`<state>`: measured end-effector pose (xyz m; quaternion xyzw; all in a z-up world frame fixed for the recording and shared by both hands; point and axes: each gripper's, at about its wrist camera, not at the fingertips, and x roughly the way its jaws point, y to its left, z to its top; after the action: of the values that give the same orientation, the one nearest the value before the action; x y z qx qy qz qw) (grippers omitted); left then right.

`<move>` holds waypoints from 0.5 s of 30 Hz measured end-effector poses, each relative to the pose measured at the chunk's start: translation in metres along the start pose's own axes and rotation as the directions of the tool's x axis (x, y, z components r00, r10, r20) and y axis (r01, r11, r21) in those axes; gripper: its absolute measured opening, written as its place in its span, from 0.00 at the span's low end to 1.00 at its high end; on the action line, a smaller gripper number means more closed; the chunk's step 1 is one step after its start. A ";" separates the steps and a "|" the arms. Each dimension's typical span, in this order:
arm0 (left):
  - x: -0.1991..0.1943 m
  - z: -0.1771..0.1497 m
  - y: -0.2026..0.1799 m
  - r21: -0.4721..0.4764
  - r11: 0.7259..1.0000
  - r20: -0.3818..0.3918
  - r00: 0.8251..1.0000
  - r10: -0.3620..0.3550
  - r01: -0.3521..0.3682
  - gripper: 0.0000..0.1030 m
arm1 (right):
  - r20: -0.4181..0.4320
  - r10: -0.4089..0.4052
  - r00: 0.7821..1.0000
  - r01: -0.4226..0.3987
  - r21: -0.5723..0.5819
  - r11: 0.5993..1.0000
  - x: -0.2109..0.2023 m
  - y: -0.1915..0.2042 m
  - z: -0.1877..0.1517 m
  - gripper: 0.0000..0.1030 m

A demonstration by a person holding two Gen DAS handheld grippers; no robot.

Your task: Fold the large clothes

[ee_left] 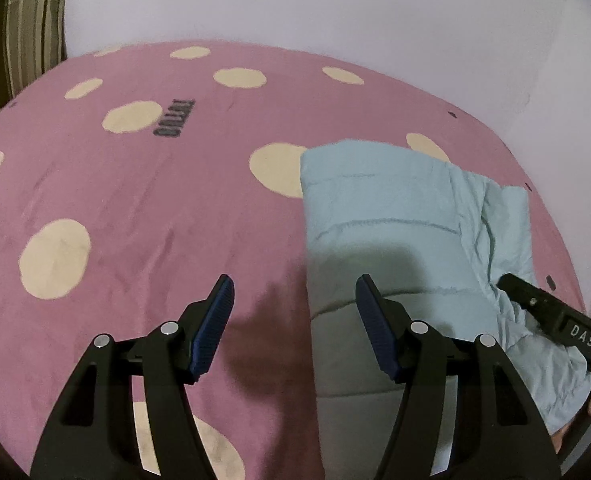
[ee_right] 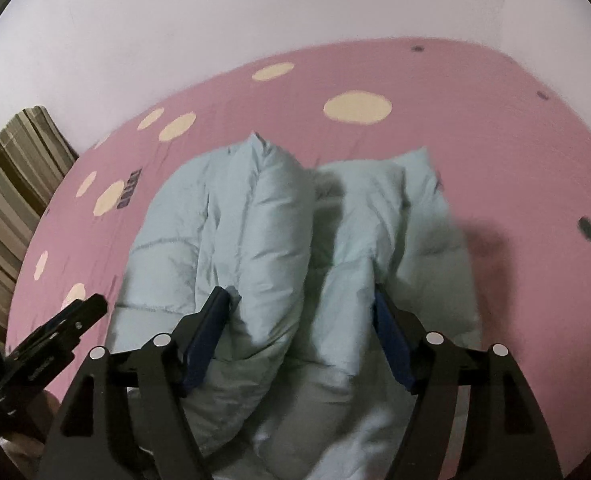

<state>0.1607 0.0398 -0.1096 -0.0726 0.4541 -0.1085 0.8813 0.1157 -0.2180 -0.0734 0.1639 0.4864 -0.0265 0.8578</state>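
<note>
Left gripper: matte black angular linkage arms, four round silver pivot pins, two ribbed dark-blue rubber pads on the inner finger faces.

Right gripper: same build, black frame, silver pins, dark-blue pads. Seen from the left wrist, its black side bears a small recessed plate lettered "DAS" in white.

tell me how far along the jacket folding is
Done: the light blue puffer jacket lies on the pink dotted bedspread with its sides already folded inward. In hand: nothing gripped; the left gripper is open over the jacket's edge, the right gripper open around bunched padding. Left: probably flattening the puffed folds and a final fold.
</note>
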 end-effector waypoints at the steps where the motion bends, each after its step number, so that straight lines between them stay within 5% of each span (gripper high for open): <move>1: 0.001 -0.001 -0.001 0.001 1.000 -0.003 1.000 -0.005 0.005 0.61 | -0.001 0.002 1.000 -0.002 0.003 1.000 0.001 0.000 -0.001 0.49; 2: 0.002 -0.002 -0.002 0.002 1.000 -0.002 1.000 -0.010 0.010 0.61 | -0.009 0.006 1.000 -0.006 -0.001 1.000 0.003 0.000 -0.001 0.32; 5: 0.001 0.001 -0.009 0.020 0.999 0.005 1.000 -0.029 0.028 0.61 | -0.031 0.041 0.999 -0.041 -0.024 0.999 0.003 0.001 0.002 0.15; 15: 0.009 -0.001 -0.051 0.092 0.991 -0.010 0.996 -0.094 0.095 0.61 | 0.037 -0.072 0.997 0.073 -0.037 0.997 -0.020 -0.046 0.013 0.10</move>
<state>0.1587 -0.0120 -0.1055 -0.0528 0.4471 -0.1712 0.8763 0.1066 -0.2676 -0.0624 0.1294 0.4772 -0.0512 0.8677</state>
